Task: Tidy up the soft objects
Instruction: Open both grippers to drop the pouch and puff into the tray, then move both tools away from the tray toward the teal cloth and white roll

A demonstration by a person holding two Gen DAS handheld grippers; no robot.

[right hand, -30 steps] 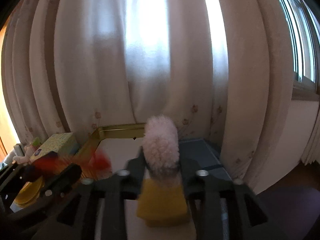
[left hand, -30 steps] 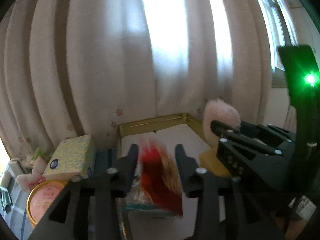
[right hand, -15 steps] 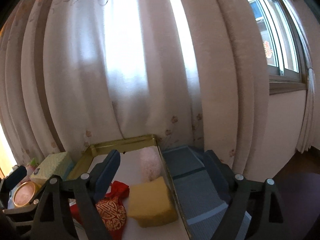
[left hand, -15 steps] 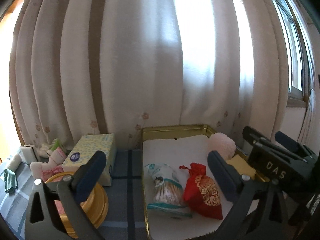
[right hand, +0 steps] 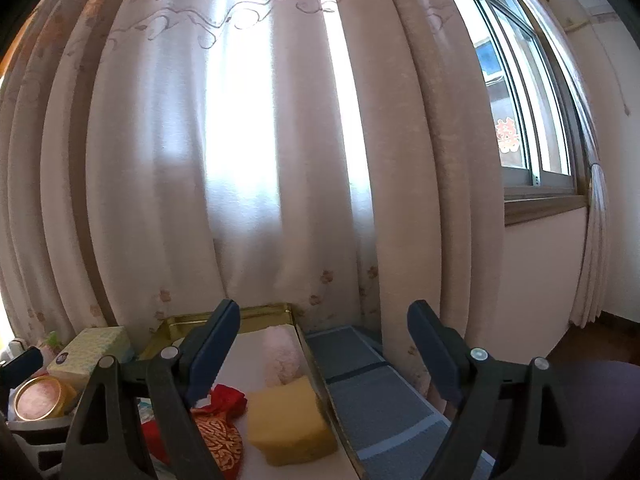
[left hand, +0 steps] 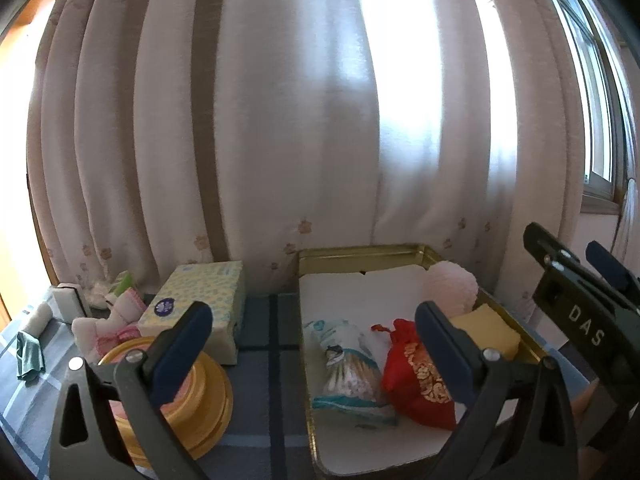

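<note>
A gold tray [left hand: 360, 251] with a white liner holds a red embroidered pouch [left hand: 416, 384], a teal-and-white packet [left hand: 348, 376], a yellow sponge [left hand: 486, 328] and a pink fluffy puff [left hand: 452, 286]. My left gripper [left hand: 312, 344] is open and empty, raised in front of the tray. My right gripper [right hand: 324, 348] is open and empty, above the tray's right side; it shows in the left wrist view [left hand: 576, 276]. The right wrist view shows the sponge [right hand: 288, 424], puff [right hand: 280, 354], pouch [right hand: 218, 424] and tray rim [right hand: 264, 310].
A patterned tissue box [left hand: 200, 300], a round gold tin [left hand: 188, 396] with a pink lid, a pink plush toy [left hand: 108, 326] and small items lie left of the tray on a blue checked cloth [left hand: 260, 392]. Curtains [left hand: 280, 120] hang close behind. A window [right hand: 520, 100] is at the right.
My left gripper let go of the red pouch and my right let go of the puff and sponge. Both opened wide and pulled back and up from the tray.
</note>
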